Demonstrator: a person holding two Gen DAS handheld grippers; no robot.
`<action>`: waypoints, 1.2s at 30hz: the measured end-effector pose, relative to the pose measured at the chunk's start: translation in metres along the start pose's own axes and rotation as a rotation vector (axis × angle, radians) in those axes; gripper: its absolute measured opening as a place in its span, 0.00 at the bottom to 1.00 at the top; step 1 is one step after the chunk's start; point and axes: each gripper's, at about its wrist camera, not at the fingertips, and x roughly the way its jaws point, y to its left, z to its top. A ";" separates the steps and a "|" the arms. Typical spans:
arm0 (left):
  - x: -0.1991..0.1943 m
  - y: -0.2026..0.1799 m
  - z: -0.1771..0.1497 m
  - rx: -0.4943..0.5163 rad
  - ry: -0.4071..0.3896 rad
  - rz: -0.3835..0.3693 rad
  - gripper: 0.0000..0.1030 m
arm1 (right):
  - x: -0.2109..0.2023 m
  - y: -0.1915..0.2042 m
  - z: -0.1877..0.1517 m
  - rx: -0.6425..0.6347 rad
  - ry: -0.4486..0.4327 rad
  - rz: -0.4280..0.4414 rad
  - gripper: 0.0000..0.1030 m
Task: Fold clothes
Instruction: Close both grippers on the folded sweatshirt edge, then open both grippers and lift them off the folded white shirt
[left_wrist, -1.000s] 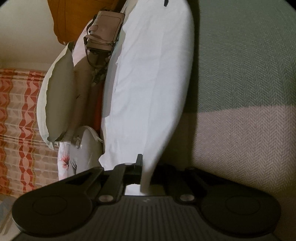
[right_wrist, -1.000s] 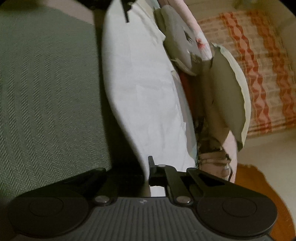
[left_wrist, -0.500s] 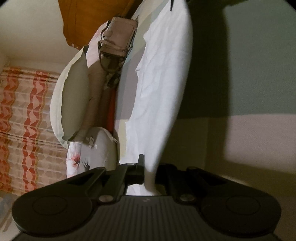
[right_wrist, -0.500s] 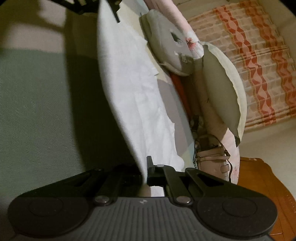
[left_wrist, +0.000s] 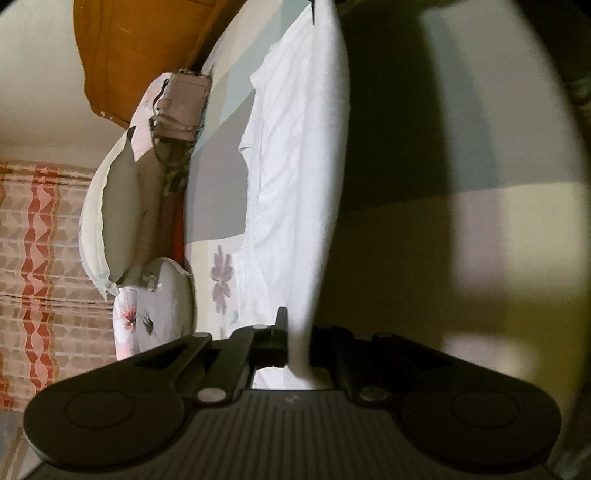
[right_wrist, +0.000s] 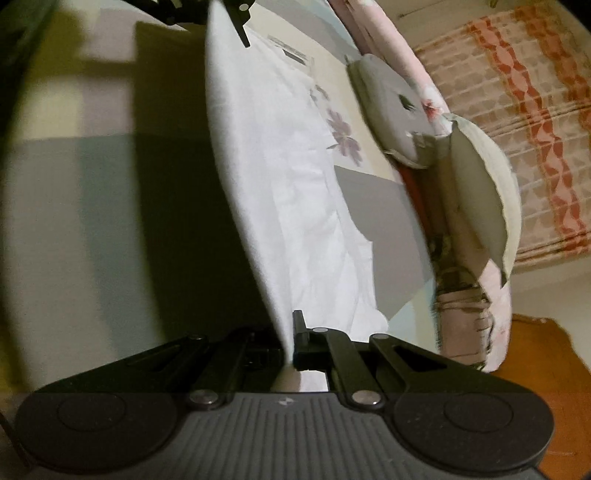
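Note:
A white garment (left_wrist: 295, 166) hangs stretched as a taut edge between my two grippers, above the bed sheet (left_wrist: 480, 258). My left gripper (left_wrist: 299, 332) is shut on one end of it, and the cloth covers the right finger. In the right wrist view the same white garment (right_wrist: 280, 177) runs from my right gripper (right_wrist: 284, 332), shut on its near end, up to the left gripper (right_wrist: 225, 14) at the top edge. The lower part of the garment drapes onto the sheet (right_wrist: 74, 184) toward the pillows.
Along the bed's far side lie a pale pillow (left_wrist: 110, 206), a floral cushion (left_wrist: 155, 295) and a pink handbag (left_wrist: 181, 107). Orange wood (left_wrist: 140, 44) and an orange-patterned cloth (left_wrist: 37, 229) lie beyond. In the right wrist view: pillow (right_wrist: 480, 184), handbag (right_wrist: 465, 306).
Both grippers have risen and drawn away from the pillows with the garment held between them. A strip of sheet with a purple flower now shows between garment and pillows.

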 end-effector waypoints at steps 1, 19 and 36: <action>-0.007 -0.006 0.000 0.005 0.000 -0.009 0.01 | -0.008 0.006 -0.001 0.001 0.000 0.003 0.06; -0.071 -0.021 -0.020 -0.190 -0.020 -0.310 0.12 | -0.062 0.040 -0.044 0.203 0.037 0.205 0.21; -0.030 0.010 -0.083 -0.964 0.058 -0.484 0.24 | -0.032 0.018 -0.078 0.832 -0.012 0.320 0.48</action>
